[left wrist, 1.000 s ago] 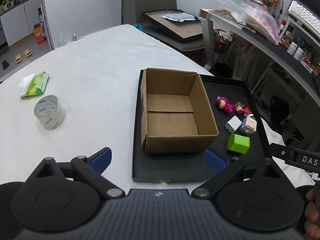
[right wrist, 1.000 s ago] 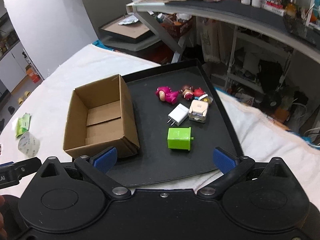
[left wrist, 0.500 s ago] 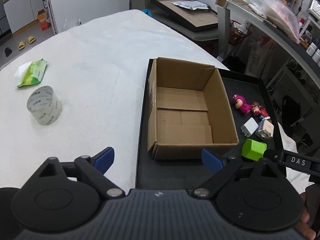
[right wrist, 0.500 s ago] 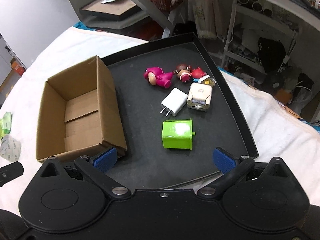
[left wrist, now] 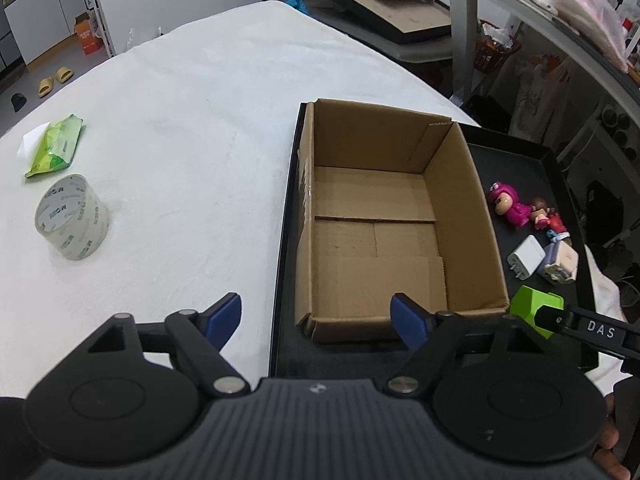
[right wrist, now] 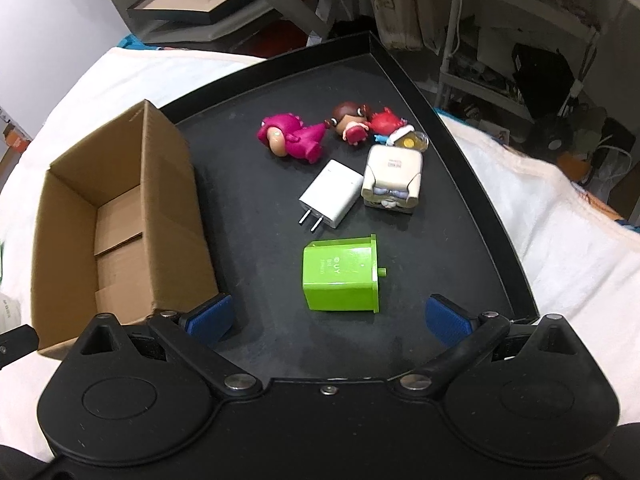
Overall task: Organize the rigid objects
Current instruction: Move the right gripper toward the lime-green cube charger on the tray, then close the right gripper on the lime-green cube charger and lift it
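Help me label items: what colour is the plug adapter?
White, clearest in the right wrist view.

Both wrist views look steeply down, sharing the cardboard box (left wrist: 384, 216) and black tray (right wrist: 460, 148).

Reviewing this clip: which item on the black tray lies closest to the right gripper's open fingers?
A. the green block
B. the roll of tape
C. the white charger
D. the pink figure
A: in the right wrist view the green block lies just ahead of the open right gripper, with the white charger and pink figure farther back on the black tray.
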Motion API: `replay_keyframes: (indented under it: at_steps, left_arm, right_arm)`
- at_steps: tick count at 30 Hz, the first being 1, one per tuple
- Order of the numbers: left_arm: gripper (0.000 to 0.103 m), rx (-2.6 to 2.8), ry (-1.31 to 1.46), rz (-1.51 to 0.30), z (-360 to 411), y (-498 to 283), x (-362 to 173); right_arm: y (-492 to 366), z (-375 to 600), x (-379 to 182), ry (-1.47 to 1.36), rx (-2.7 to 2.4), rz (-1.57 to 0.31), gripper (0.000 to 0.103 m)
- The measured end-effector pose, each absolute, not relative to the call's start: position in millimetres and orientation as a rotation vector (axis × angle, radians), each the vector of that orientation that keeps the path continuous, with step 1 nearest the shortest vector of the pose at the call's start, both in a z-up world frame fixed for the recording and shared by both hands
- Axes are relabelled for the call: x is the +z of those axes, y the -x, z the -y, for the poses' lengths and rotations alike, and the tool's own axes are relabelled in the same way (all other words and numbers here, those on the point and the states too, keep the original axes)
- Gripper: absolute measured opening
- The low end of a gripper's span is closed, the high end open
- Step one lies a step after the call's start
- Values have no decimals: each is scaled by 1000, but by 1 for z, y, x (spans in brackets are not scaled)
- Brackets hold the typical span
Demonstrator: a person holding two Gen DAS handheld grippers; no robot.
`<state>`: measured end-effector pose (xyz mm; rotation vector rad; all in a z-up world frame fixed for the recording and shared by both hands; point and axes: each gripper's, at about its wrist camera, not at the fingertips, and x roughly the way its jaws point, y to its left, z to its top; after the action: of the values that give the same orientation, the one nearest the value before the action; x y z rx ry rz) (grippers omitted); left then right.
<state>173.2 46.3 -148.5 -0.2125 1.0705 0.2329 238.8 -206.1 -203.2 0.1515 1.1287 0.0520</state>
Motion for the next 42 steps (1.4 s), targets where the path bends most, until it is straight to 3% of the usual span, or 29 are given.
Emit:
replay_keyframes:
  at_steps: [13, 18, 21, 23, 25, 26, 42]
  left_arm:
    - [71, 289, 168, -1130, -43, -205, -182]
    - [55, 333, 178, -1122, -47, -217, -191]
    - [44, 340, 167, -1136, -46, -223, -198]
    - [27, 345, 158, -1144, -44, -225, -202]
    - [12, 363, 173, -1149, -45, -225, -205]
    - [10, 361, 182, -1143, -46, -224, -205]
    - [9, 316, 184, -1108, -44, -209, -203]
  right_arm:
    - [-258, 222, -232, -253, 44, -1184, 103]
    - [-266, 227, -245, -273, 39, -1218, 102]
    - [-270, 230, -254, -296, 29, -1245, 90]
    - [-273, 230, -262, -307, 32, -1276, 63]
    - [-272, 232, -262, -319, 33, -1264, 56]
    - [-272, 235, -261, -332, 33, -1253, 55]
    - [-264, 236, -232, -367, 70, -1121, 52]
